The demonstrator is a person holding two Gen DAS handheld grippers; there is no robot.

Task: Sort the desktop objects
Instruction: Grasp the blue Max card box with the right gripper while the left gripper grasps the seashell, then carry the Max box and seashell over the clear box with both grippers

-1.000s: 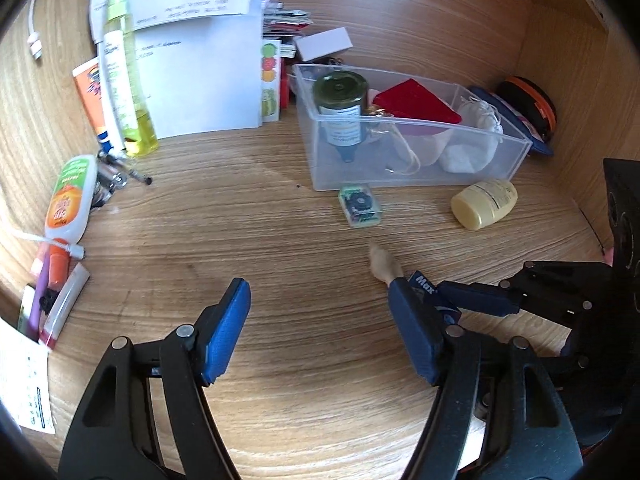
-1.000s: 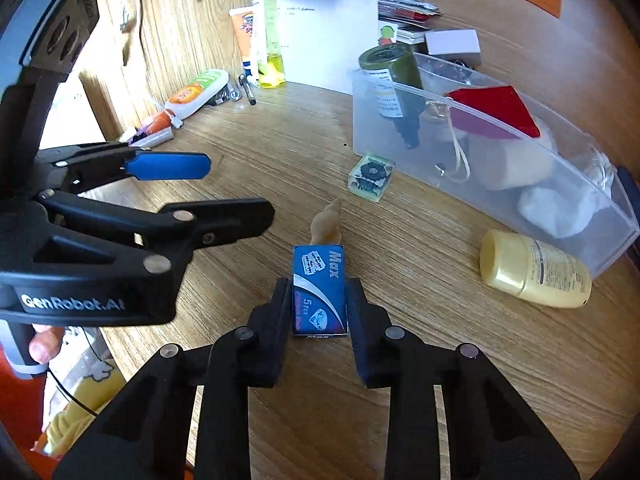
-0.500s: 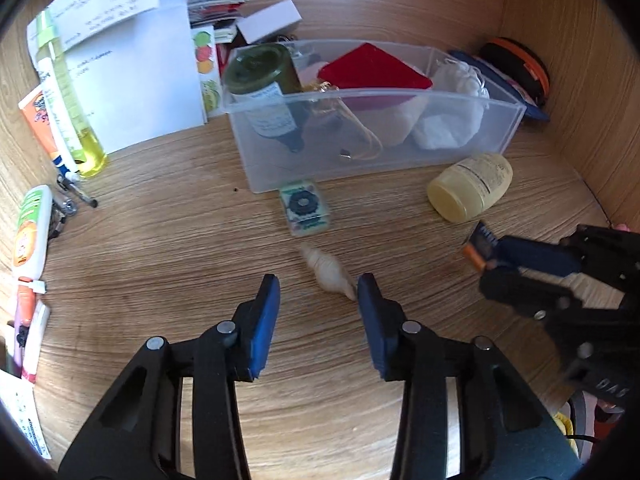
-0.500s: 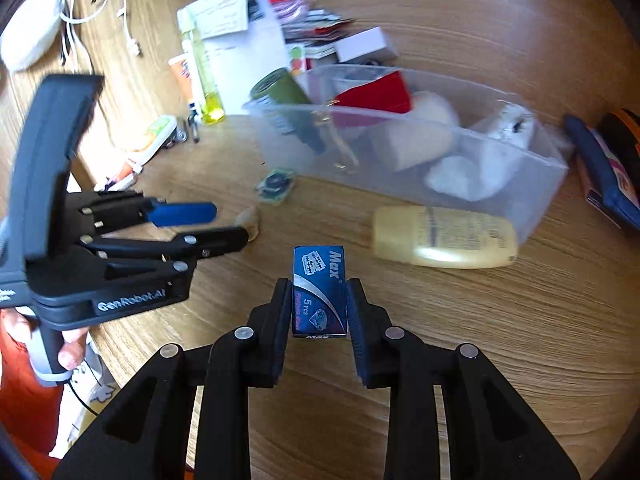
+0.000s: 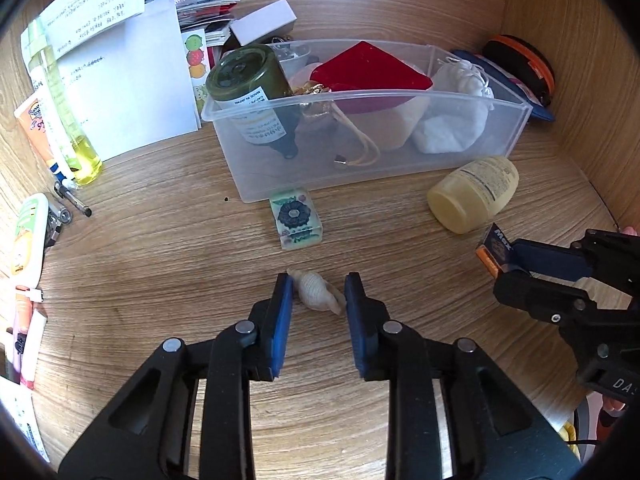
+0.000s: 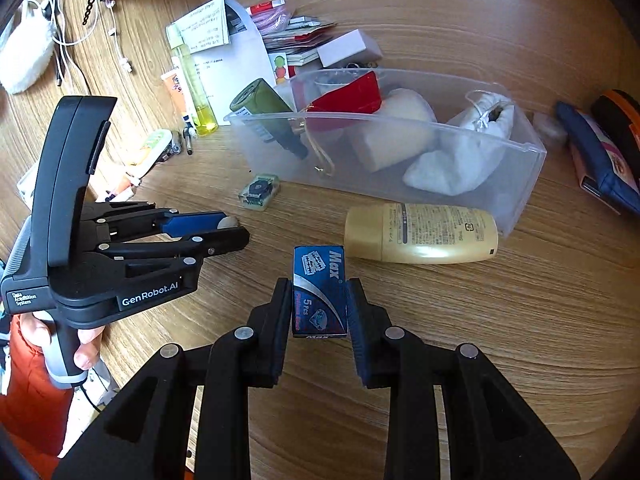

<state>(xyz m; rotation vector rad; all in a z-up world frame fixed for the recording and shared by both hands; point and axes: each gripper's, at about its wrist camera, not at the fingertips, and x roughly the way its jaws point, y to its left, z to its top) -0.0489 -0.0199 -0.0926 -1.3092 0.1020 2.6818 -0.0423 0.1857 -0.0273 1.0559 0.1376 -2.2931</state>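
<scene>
Wood-grain tabletop [image 5: 140, 248] ran under everything I watched, walled in by the same wood. Far left in the right wrist view, a hand [image 6: 86, 354] held my left tongs [image 5: 316, 294], whose black body read "GenRobot.AI". Those tongs had clenched on a small pale seashell [image 5: 318, 294] lying on the tabletop, both blue pads touching it. Behind and left stood a yellow spray bottle [image 5: 74, 136] against a white printed sheet [image 5: 132, 92]. Just beyond the shell lay a little clear block with a dark flower [image 5: 296, 218], close to the front wall of a clear plastic bin [image 5: 320, 184]. Inside the bin leaned a dark green bottle [image 5: 256, 92] whose label said "MADE IN JAPAN", beside a red pouch [image 5: 372, 68] and a white drawstring bag [image 5: 460, 120]. A cream bottle [image 6: 424, 234] lay on its side just before the bin. My right tongs [image 6: 320, 304] gripped a blue razor-blade packet [image 6: 319, 292] marked "Max" and "5 Pcs", held clear of the wood.
</scene>
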